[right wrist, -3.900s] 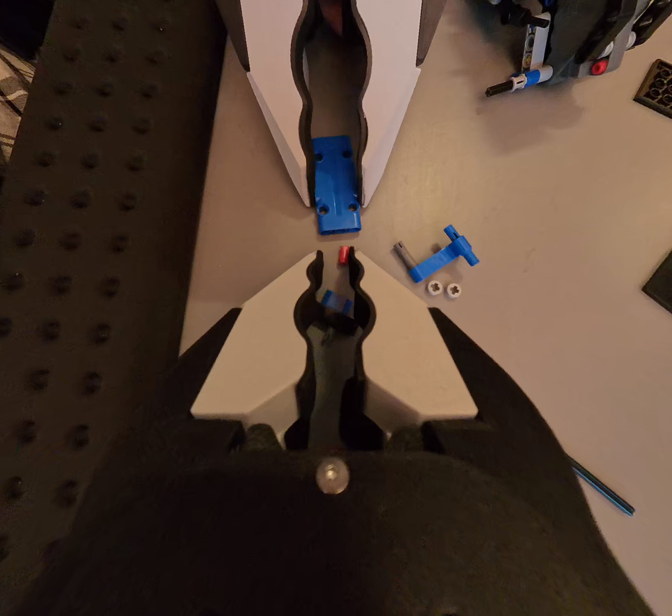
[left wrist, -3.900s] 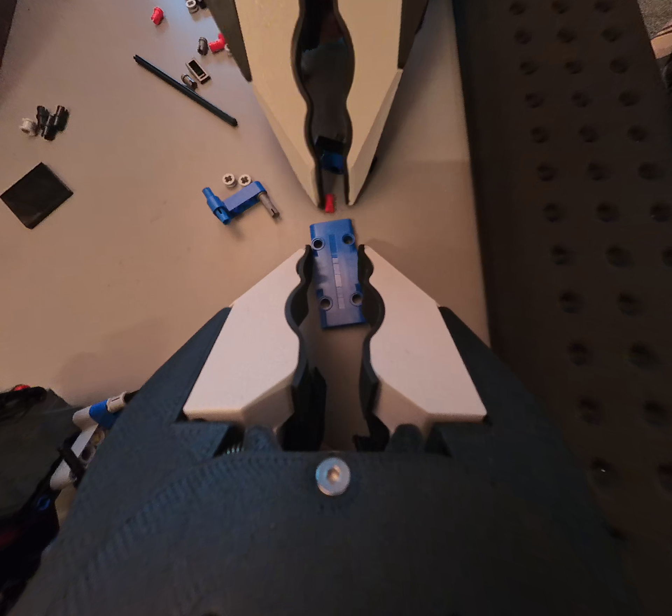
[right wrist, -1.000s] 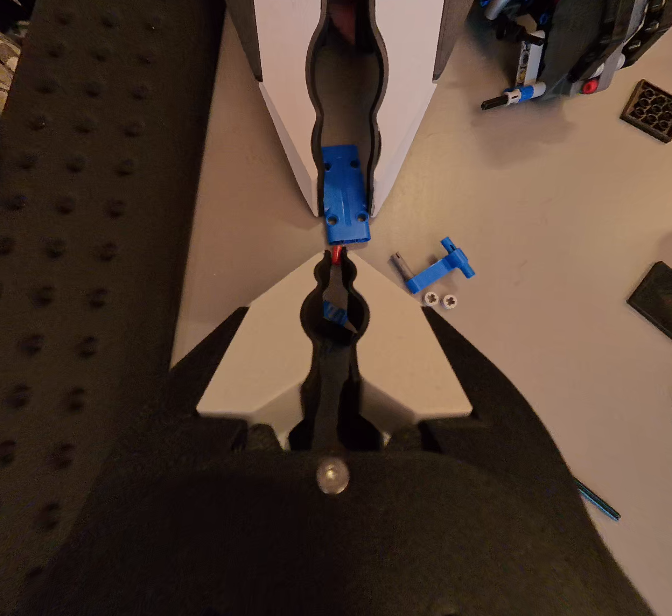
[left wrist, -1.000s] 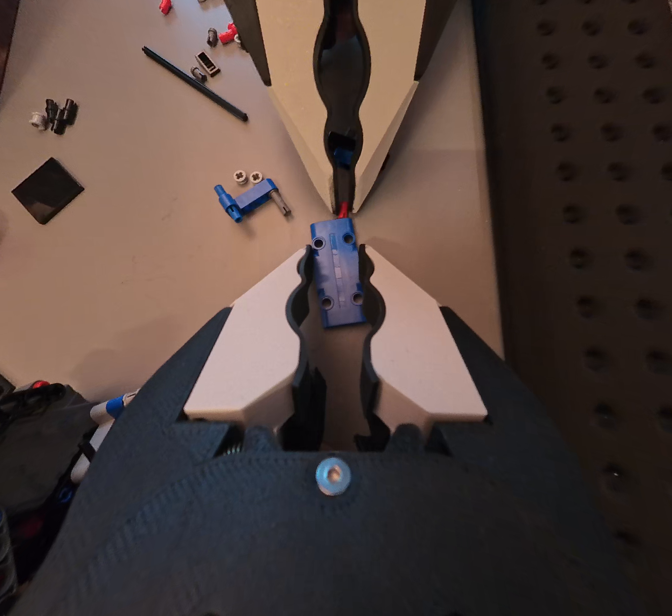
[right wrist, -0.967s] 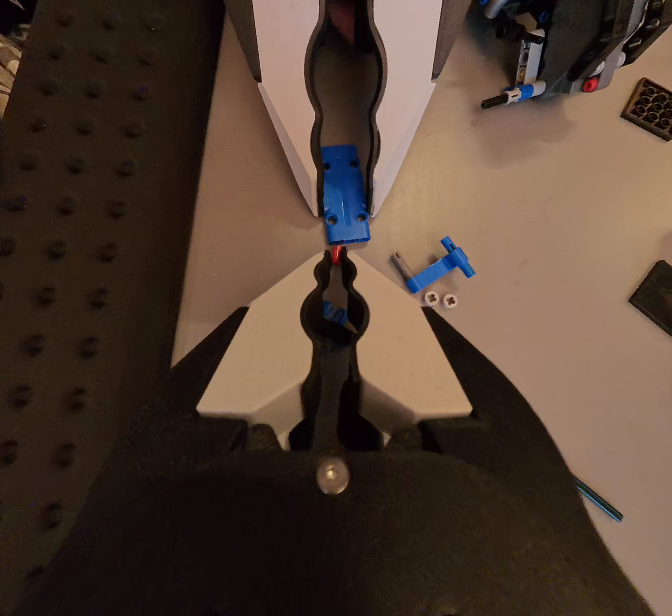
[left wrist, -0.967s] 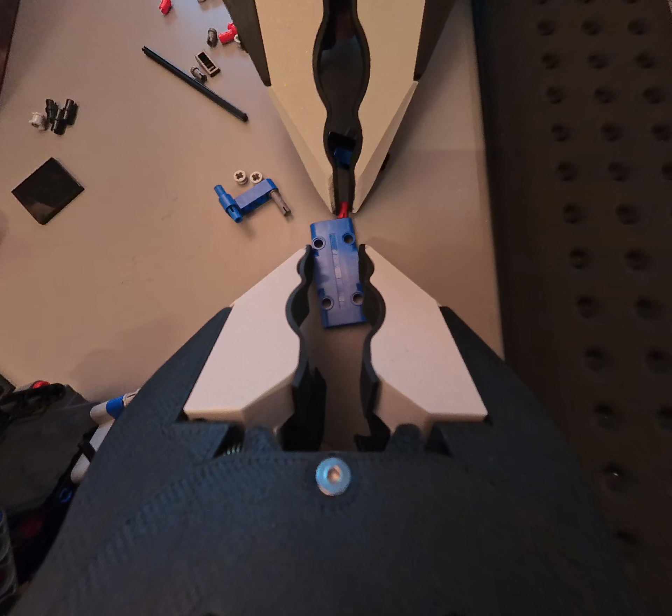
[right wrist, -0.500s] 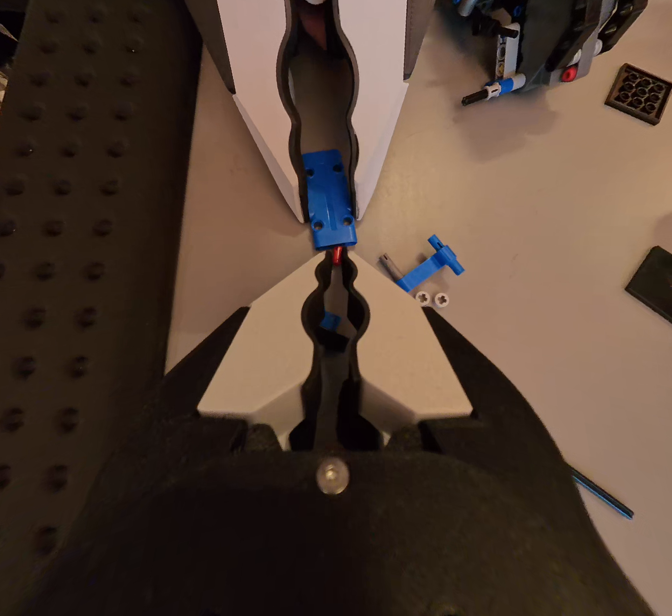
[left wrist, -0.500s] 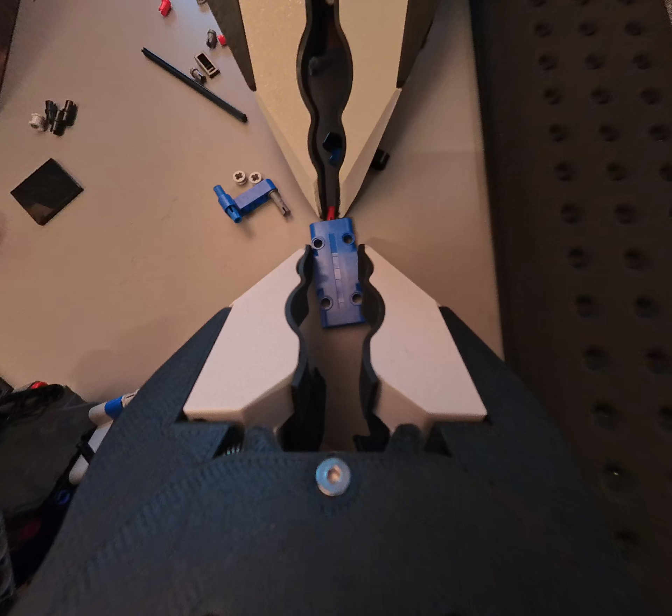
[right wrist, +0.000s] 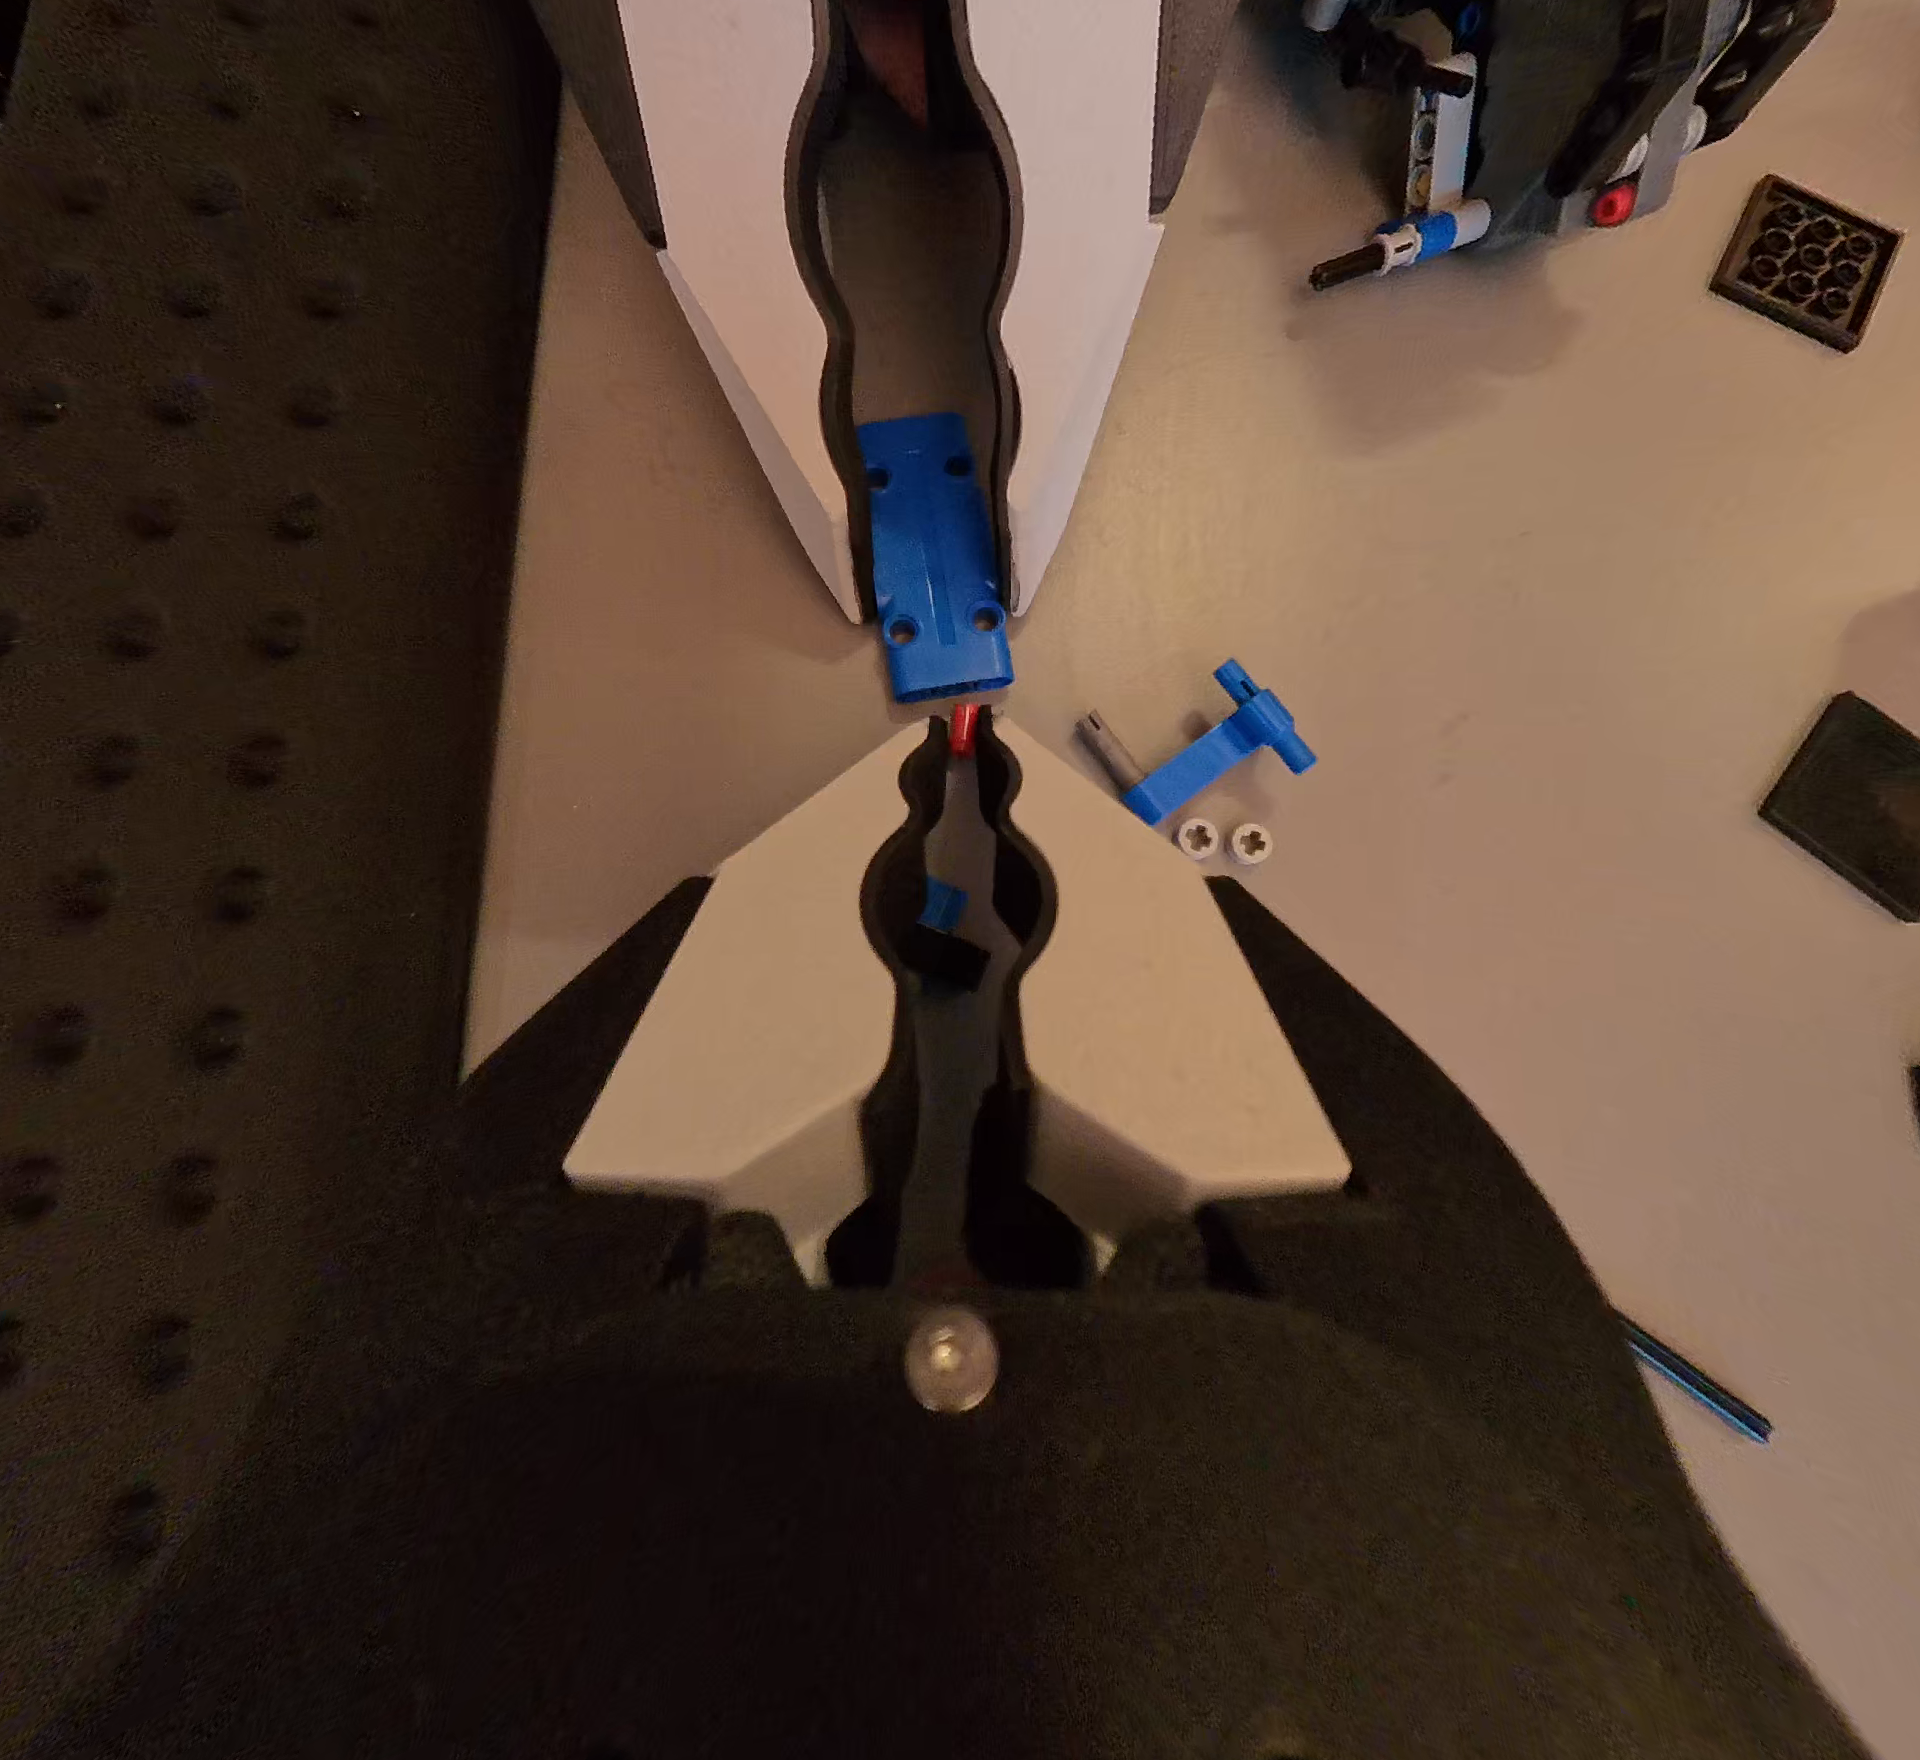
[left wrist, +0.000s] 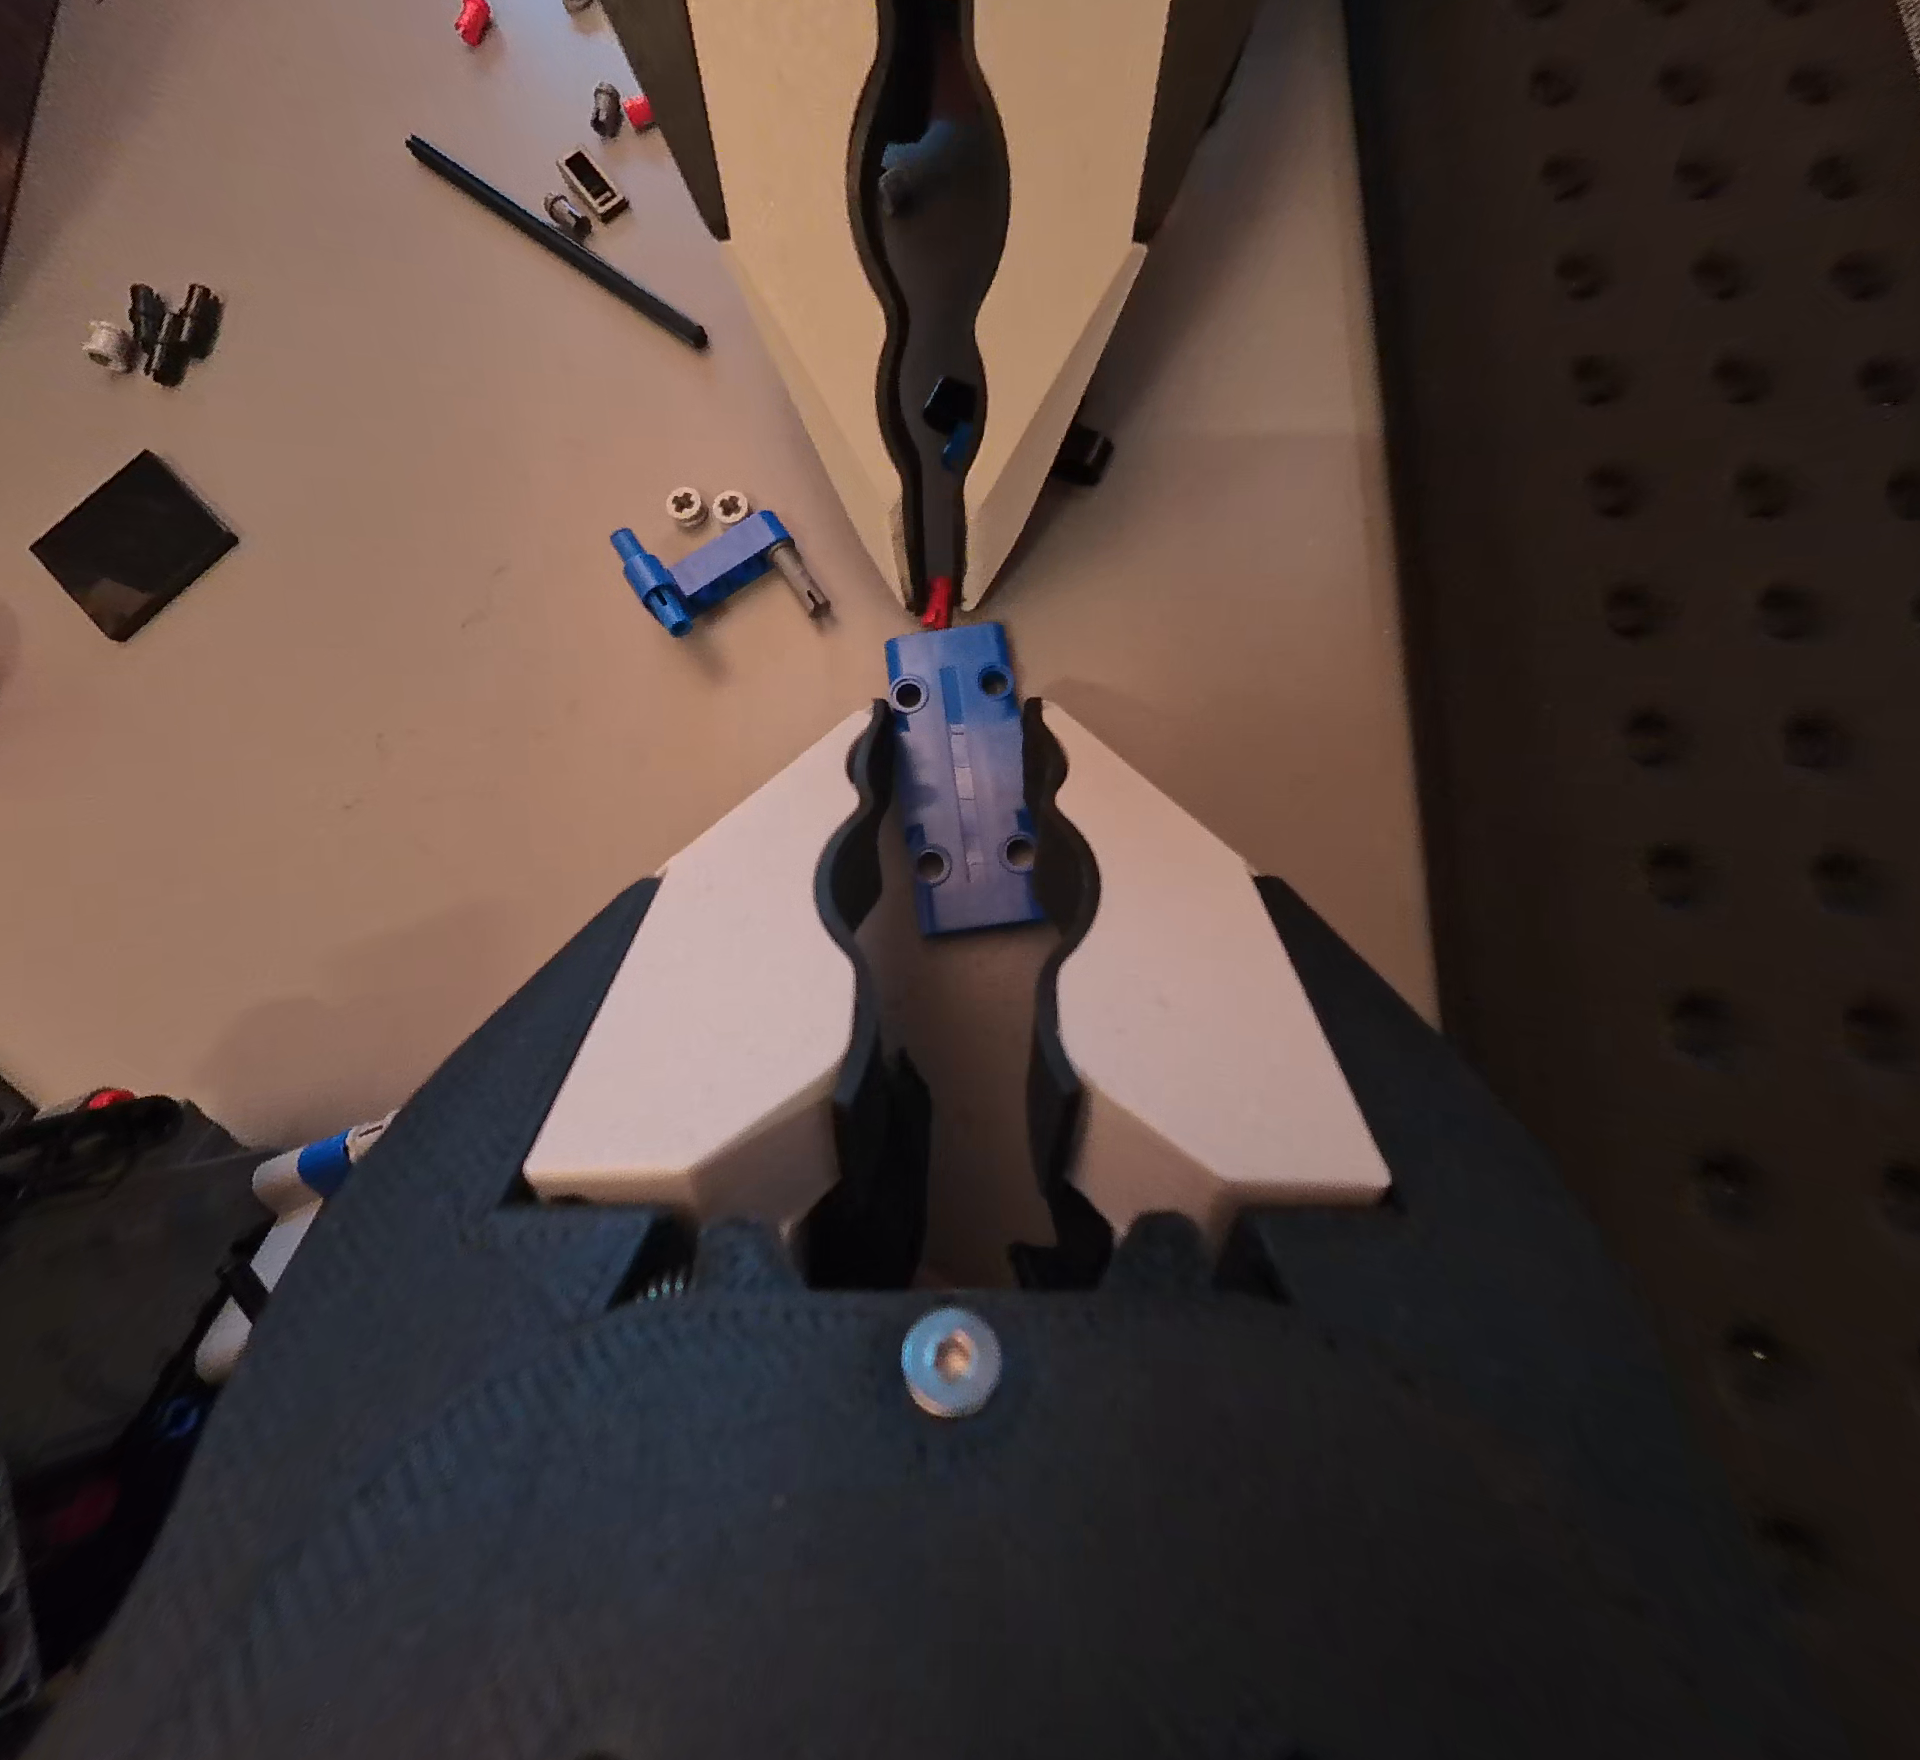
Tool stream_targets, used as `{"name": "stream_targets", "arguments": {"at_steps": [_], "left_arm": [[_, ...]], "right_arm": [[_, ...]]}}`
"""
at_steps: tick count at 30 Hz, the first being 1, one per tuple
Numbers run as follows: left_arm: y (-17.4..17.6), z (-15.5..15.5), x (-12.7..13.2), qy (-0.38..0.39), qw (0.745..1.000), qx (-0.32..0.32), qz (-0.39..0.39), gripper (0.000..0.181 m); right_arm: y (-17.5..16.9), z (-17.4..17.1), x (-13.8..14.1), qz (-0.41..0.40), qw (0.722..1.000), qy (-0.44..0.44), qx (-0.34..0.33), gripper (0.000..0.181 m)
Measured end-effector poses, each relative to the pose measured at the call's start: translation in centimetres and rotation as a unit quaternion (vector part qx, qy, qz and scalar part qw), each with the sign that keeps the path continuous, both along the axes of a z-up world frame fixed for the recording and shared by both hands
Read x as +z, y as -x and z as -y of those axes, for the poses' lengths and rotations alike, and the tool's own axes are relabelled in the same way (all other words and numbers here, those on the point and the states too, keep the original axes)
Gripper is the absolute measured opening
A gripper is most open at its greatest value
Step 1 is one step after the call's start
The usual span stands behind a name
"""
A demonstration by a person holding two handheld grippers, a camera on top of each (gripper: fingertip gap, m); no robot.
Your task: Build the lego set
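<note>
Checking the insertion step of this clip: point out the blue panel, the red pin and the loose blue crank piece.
blue panel (left wrist: 966,780): left wrist view, flat top face.
red pin (right wrist: 963,730): right wrist view, exposed tip.
blue crank piece (right wrist: 1205,760): right wrist view, its flat arm.

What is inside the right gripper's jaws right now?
The right gripper pinches a red pin, its tip poking out toward the blue panel. Deeper between the jaws sit a small blue piece and a black piece; how they join is hidden.
</note>
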State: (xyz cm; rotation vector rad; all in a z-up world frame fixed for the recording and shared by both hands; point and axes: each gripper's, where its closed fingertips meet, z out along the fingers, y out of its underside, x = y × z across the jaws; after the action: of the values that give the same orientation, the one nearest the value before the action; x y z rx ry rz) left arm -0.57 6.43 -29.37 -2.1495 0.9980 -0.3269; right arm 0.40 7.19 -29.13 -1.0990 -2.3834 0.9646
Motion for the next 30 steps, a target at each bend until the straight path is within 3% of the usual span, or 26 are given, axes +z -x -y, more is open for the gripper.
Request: {"name": "stream_targets", "arguments": {"at_steps": [8, 30], "left_arm": [[0.00, 0.01, 0.01, 0.000, 1.000, 0.000, -0.001, 0.024], [-0.09, -0.01, 0.03, -0.003, 1.000, -0.001, 0.000, 0.023]], "right_arm": [[-0.03, -0.06, 0.16, -0.004, 1.000, 0.001, 0.000, 0.011], [0.16, -0.11, -0.04, 0.003, 1.000, 0.010, -0.006, 0.003]]}}
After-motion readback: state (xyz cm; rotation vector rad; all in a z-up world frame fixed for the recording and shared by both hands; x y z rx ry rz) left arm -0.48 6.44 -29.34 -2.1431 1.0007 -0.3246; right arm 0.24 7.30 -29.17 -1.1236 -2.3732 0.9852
